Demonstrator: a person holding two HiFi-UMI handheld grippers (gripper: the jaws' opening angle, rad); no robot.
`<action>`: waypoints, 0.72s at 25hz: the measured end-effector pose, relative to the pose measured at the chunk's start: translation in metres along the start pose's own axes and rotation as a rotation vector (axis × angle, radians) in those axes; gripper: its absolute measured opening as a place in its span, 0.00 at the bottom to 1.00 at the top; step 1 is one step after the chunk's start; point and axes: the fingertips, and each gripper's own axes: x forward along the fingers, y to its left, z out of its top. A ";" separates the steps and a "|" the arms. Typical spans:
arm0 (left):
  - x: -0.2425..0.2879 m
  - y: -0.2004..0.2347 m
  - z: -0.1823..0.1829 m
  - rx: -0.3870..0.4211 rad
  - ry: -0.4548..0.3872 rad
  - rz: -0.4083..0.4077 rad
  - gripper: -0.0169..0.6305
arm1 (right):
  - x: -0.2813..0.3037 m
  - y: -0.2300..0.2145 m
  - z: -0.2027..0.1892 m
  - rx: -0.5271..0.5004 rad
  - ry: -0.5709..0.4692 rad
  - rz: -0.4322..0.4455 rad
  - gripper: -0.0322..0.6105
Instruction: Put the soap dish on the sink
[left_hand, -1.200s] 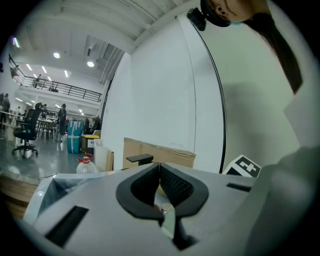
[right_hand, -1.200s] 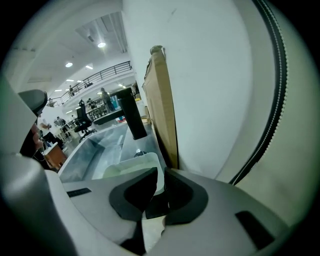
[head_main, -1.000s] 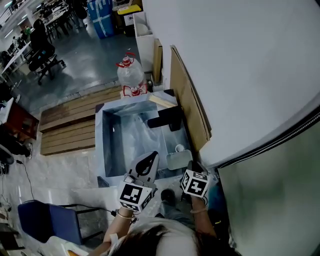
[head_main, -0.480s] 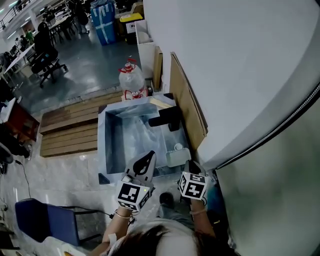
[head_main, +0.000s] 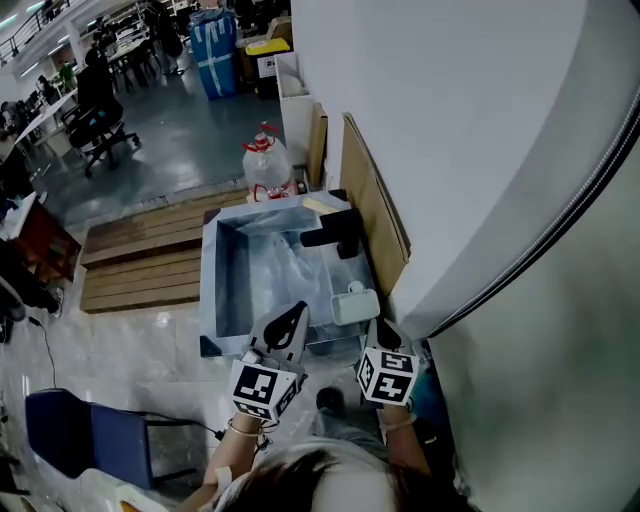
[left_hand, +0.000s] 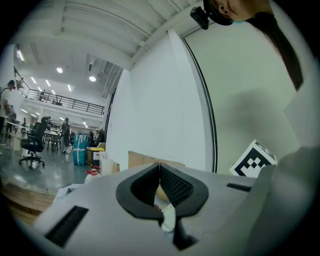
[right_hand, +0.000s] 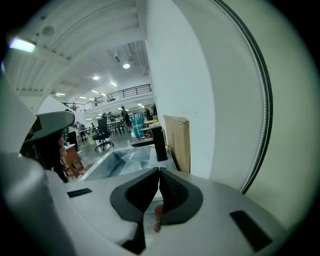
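In the head view the pale soap dish (head_main: 355, 306) lies on the near right corner of the steel sink (head_main: 216, 290), next to a small white piece (head_main: 352, 289). The black faucet (head_main: 335, 234) stands on the sink's right side. My right gripper (head_main: 378, 326) is just behind the dish, apart from it, and its jaws are shut on nothing (right_hand: 159, 171). My left gripper (head_main: 298, 309) hovers over the sink's near rim, also shut and holding nothing (left_hand: 159, 165). The right gripper view shows the sink (right_hand: 120, 160) and the faucet (right_hand: 159, 142), but not the dish.
Brown boards (head_main: 375, 205) lean against the white wall right of the sink. A clear water bottle with a red cap (head_main: 268, 165) stands beyond the sink. A wooden pallet (head_main: 140, 262) lies to its left, and a blue chair (head_main: 85, 438) stands at the near left.
The head camera has tilted, so the scene sits slightly higher. My right gripper has drawn back a little from the soap dish, which stays on the sink corner. The left gripper has hardly moved.
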 end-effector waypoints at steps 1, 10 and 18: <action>-0.004 -0.001 0.000 -0.001 -0.002 0.002 0.04 | -0.005 0.003 0.002 -0.003 -0.015 0.010 0.09; -0.040 -0.013 0.008 0.012 -0.019 0.014 0.04 | -0.048 0.030 0.019 -0.006 -0.135 0.111 0.09; -0.071 -0.025 0.014 0.020 -0.034 0.018 0.04 | -0.085 0.048 0.026 -0.036 -0.191 0.140 0.09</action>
